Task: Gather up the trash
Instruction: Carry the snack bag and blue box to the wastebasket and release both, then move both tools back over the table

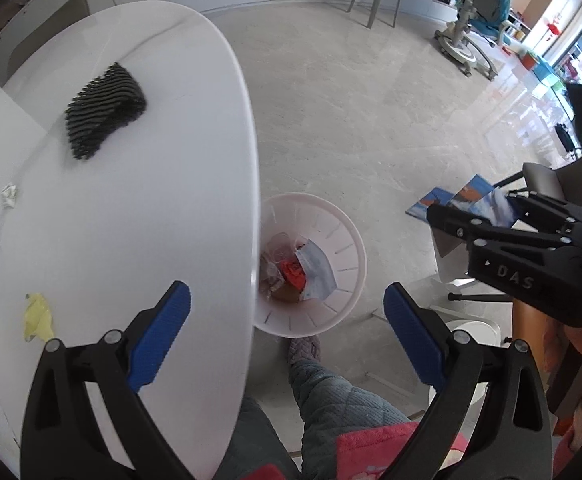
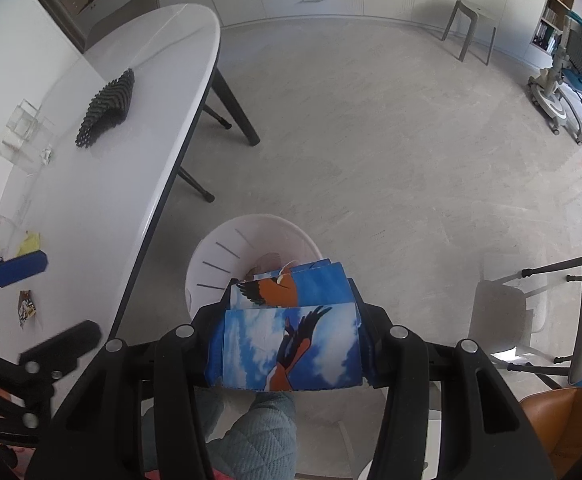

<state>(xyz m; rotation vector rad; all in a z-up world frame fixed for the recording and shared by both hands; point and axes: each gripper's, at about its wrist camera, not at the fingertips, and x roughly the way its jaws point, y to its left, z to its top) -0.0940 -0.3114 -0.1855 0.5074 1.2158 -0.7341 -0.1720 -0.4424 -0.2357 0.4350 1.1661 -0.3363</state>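
Right gripper (image 2: 291, 328): jaws closed partway on a folded blue paper carton printed with sky and an orange-and-black bird (image 2: 291, 344), which fills the gap between them; seen from the left wrist camera this gripper (image 1: 491, 228) holds the carton (image 1: 463, 200) off to the right.
Left gripper (image 1: 287, 316): jaws spread wide with nothing between the blue fingertips (image 1: 163, 320).
Bin: round white plastic waste basket (image 1: 343, 240) on the floor ahead of the left jaws, already holding a light blue face mask (image 1: 315, 268) and a red scrap (image 1: 293, 272); in the right wrist view the basket (image 2: 227, 256) lies just beyond the carton.
Table: white oval tabletop (image 1: 151, 200) under the left-hand jaw.
Remaining trash: crumpled yellow paper (image 1: 37, 318) left of the left jaws; small white crumpled scrap (image 1: 9, 194) farther ahead.
Other: black ribbed mat (image 1: 105, 110) far ahead on the table.
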